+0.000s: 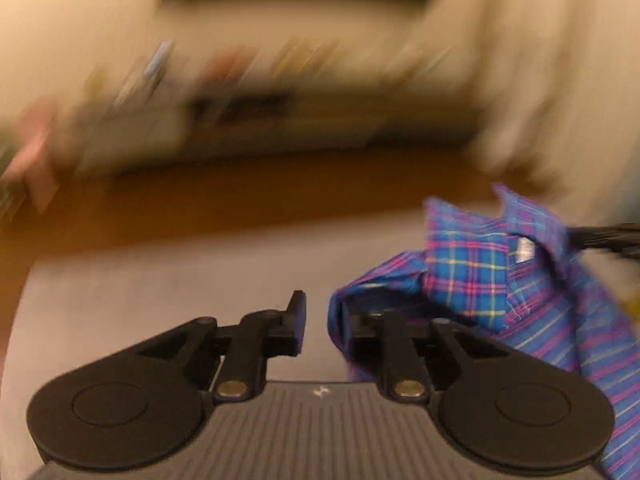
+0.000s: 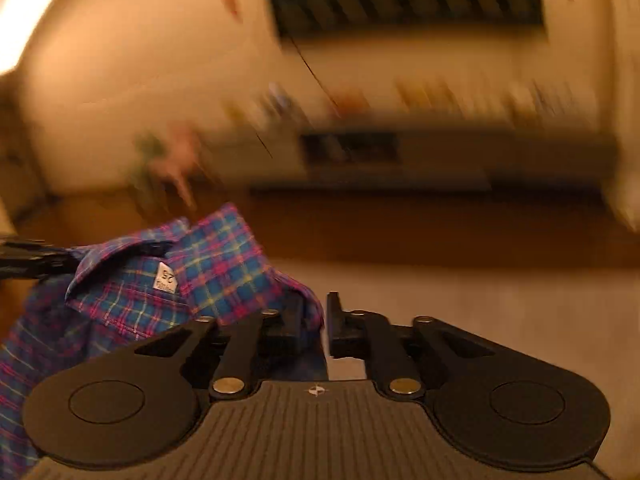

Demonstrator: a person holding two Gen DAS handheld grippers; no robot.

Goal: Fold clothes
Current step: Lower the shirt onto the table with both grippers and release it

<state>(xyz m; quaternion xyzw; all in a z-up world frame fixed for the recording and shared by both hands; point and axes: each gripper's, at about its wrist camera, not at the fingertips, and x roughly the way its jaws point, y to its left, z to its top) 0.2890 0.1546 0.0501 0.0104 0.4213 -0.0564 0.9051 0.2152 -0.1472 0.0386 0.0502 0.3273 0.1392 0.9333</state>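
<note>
Grey surface (image 1: 160, 300) is lying below; both grippers, left (image 1: 320, 320) and right (image 2: 324, 320), are clenching the plaid shirt (image 1: 480, 272) aloft by its shoulders; tension needs keeping even.

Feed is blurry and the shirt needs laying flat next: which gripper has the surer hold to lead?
Right, probably. The right gripper has the plaid shirt pinched in its narrow gap. The left gripper shows a bare gap, with cloth only draped over one finger.
</note>
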